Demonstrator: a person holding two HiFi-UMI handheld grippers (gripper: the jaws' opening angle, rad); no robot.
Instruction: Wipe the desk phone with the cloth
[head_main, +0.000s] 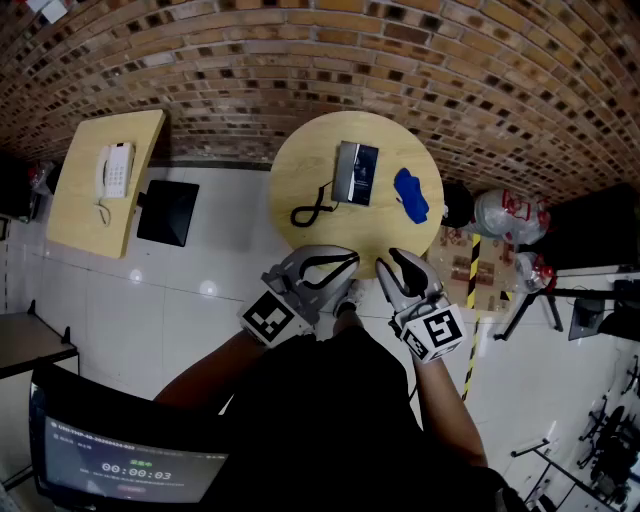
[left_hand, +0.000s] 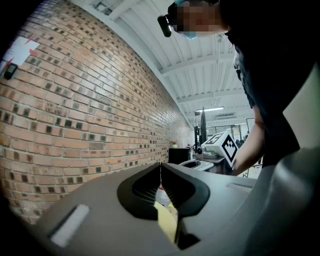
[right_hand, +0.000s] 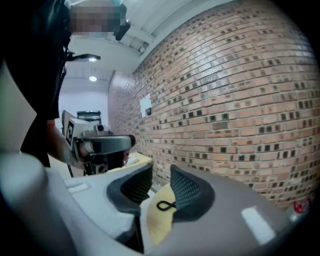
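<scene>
The desk phone (head_main: 356, 172) lies mid-table on the round table (head_main: 300, 160), its cord (head_main: 312, 209) curling left. The blue cloth (head_main: 411, 196) lies just right of it. At the near edge, the left gripper (head_main: 340, 262) hovers with fingers (left_hand: 140, 192) closed, empty. The right gripper (head_main: 398, 262) has its fingers (right_hand: 189, 192) apart, empty.

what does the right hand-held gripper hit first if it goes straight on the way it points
Probably the round table, at its top close by the black cord; depth is unclear.

Desk phone (head_main: 356, 172) keys too small
</scene>
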